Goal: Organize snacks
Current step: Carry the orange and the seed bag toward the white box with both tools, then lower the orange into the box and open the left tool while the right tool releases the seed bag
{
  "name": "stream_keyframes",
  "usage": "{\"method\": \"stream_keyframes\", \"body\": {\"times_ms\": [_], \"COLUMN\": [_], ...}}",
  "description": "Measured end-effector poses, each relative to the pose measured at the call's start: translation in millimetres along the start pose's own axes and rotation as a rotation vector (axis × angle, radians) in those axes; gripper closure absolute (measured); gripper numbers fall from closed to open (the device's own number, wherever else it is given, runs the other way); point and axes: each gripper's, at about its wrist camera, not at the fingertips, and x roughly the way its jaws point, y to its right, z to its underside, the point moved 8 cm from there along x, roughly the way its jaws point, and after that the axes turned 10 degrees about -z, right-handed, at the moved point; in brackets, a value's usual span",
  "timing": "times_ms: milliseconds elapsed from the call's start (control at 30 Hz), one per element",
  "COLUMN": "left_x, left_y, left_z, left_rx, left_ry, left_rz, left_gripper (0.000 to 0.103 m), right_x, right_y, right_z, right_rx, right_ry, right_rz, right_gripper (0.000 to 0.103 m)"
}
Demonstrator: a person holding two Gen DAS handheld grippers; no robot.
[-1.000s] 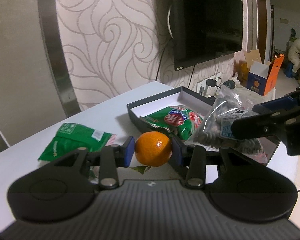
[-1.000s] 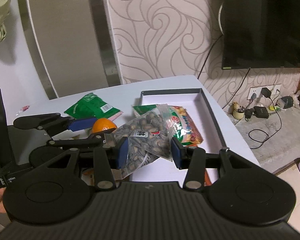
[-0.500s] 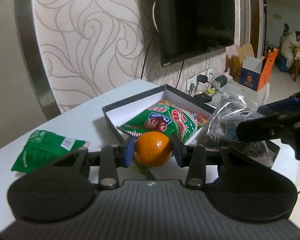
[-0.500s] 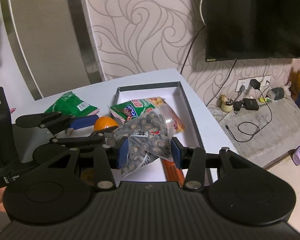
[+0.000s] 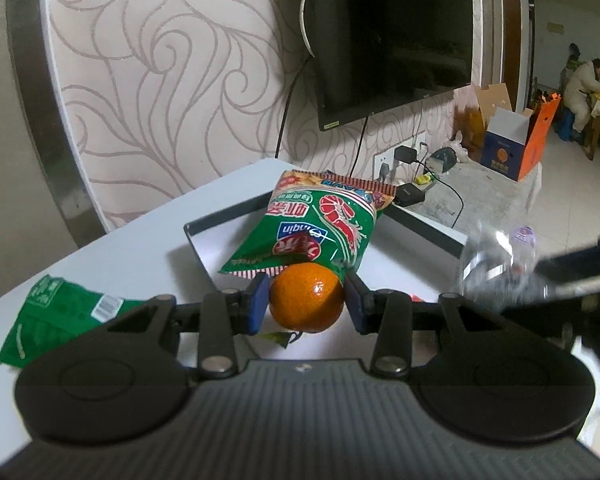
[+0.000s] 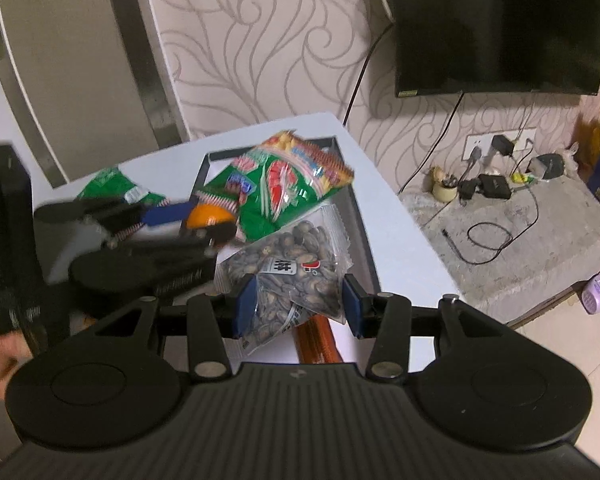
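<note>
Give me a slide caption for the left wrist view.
Left gripper holds an orange before a shrimp-chip bag lying in the tray; green packet on the table.

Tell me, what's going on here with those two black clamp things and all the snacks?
A person is tidying snacks with a handheld gripper in each hand. The left gripper is clamped on a small orange; the right gripper is clamped on a clear bag of seeds. Both are held over a shallow dark tray on the white table, where a green shrimp-chip bag already lies. Another green packet sits on the table outside the tray.
</note>
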Motion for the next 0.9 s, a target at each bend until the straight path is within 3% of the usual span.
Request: {"method": "stream_keyframes", "body": {"times_ms": [900], "left_x": [36], "left_y": [-6], "left_z": [-5], "left_rx": [-0.023], "left_ry": [-0.039], "left_rz": [-0.030], "left_gripper": [0.058], "right_x": [21], "right_y": [-5], "right_z": [3], "right_rx": [-0.034], "right_ry": [-0.075], "right_rz": [-0.054], "right_gripper": [0.052]}}
